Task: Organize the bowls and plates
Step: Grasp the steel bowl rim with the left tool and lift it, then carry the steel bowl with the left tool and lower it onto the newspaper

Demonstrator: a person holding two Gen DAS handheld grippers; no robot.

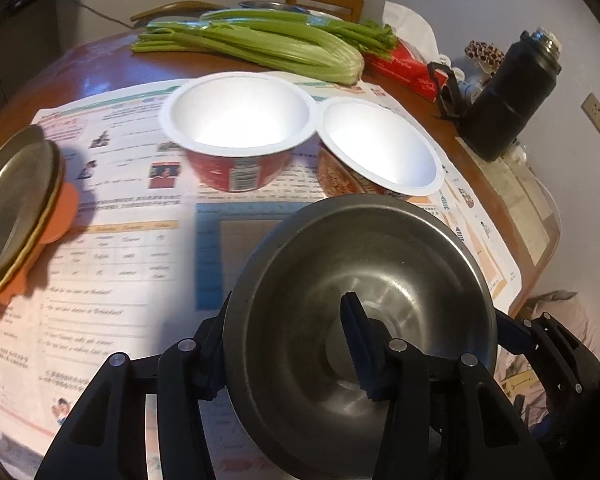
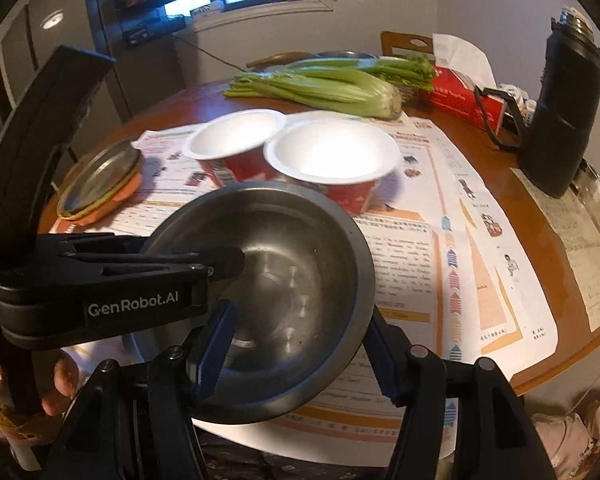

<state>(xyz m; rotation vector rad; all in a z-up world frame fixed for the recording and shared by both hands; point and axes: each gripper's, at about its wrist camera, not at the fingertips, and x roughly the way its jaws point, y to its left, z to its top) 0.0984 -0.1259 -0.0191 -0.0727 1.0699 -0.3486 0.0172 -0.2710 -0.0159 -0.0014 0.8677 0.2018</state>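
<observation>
steel bowl point(image 2: 268, 276) hangs over the near table edge, both grippers — left point(image 1: 288, 344), right point(image 2: 296, 344) — each pinching a rim wall. risk: uneven pull twists it free, clattering onto the 2 cups point(image 2: 332, 156).

Steel bowl point(image 2: 268, 280), tilted, in the foreground above the near edge of the round wooden surface point(image 2: 548, 216). Right gripper point(image 2: 296, 356): one finger inside the bowl, the other outside its right wall, rim between them. Left gripper point(image 2: 228, 264) enters from the left, its finger over the bowl's left rim; closure there unclear. Printed paper sheets point(image 2: 480, 240) cover the surface. Behind the bowl, two red cups point(image 2: 332, 160) with white insides, rims touching. Left, a stack of plates point(image 2: 100, 176), steel one on top. At the back, celery point(image 2: 328, 84); right of it a red tissue box point(image 2: 460, 100); far right, a black flask point(image 2: 560, 120), upright.
</observation>
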